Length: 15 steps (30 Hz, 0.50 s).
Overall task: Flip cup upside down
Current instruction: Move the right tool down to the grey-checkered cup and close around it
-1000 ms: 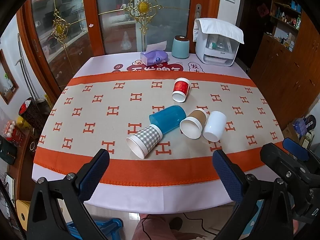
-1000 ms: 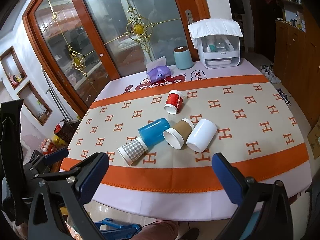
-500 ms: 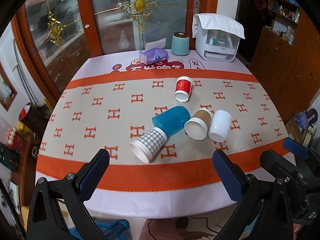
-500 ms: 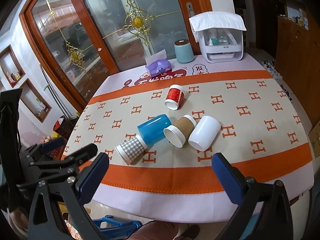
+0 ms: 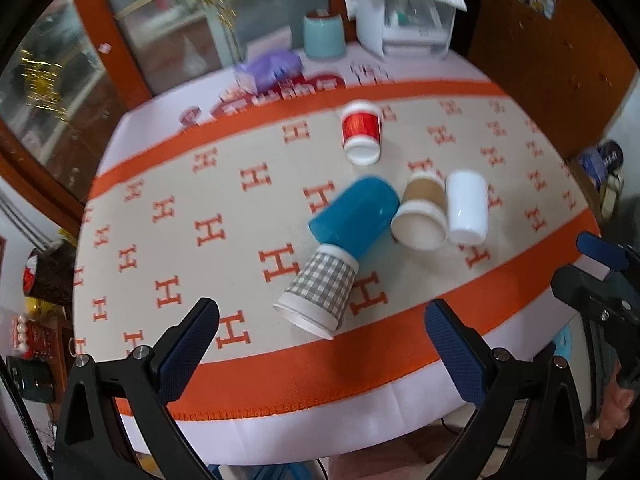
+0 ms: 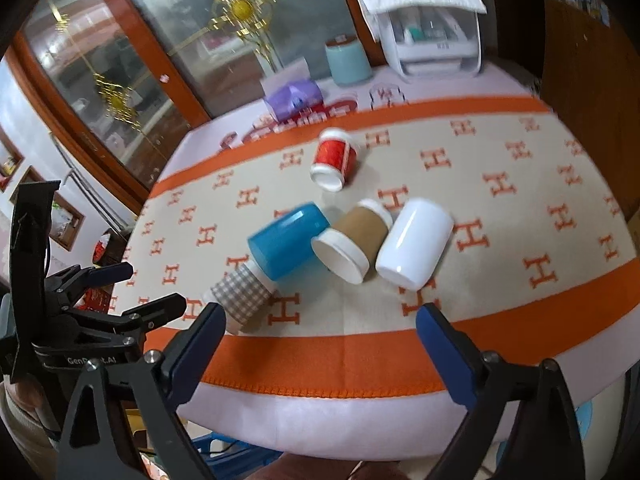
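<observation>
Your left gripper [image 5: 320,340] and right gripper [image 6: 320,338] are spread wide, holding nothing; the gingham paper cup [image 5: 320,290] lies at 12 o'clock of the left.

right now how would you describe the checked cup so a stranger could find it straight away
Start at the table with the orange-bordered H-print cloth, then find the cluster of cups lying on their sides near its front edge. The checked cup is the front-left one, its base against the blue cup. It alone has a grey-and-white gingham pattern; the others are plain or red.
</observation>
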### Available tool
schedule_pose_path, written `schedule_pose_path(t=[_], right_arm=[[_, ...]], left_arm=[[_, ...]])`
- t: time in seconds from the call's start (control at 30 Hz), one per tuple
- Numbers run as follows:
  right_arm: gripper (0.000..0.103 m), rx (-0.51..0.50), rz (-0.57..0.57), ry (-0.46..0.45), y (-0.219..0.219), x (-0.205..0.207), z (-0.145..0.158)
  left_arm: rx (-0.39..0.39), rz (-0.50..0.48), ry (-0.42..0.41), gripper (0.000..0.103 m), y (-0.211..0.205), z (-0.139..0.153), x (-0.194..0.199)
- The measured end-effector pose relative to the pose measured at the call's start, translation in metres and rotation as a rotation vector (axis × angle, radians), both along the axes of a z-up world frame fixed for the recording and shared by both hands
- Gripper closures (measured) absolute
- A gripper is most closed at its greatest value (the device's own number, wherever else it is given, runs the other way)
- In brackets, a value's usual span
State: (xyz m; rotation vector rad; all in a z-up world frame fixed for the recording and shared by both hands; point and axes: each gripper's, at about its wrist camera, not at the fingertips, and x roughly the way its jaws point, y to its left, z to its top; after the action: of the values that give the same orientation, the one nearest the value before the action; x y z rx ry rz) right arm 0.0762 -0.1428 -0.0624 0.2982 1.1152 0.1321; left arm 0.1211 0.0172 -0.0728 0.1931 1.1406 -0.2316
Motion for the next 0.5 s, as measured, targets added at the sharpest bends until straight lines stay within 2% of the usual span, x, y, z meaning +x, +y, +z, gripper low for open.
schedule_pose_path(t=[0.33,0.5], right_arm=[[0.009,0.036,-0.036,0.142,0.008,0.029,-0.060],[0.011,0.066,-0.050,0.207,0.008,0.040,-0.083]], left_arm=[[0.054,-0.094,0.183,0.001,-0.003,-0.076,0.053],[0.083,-0.141,0.257,0.008,-0.010,-0.108,0.073]])
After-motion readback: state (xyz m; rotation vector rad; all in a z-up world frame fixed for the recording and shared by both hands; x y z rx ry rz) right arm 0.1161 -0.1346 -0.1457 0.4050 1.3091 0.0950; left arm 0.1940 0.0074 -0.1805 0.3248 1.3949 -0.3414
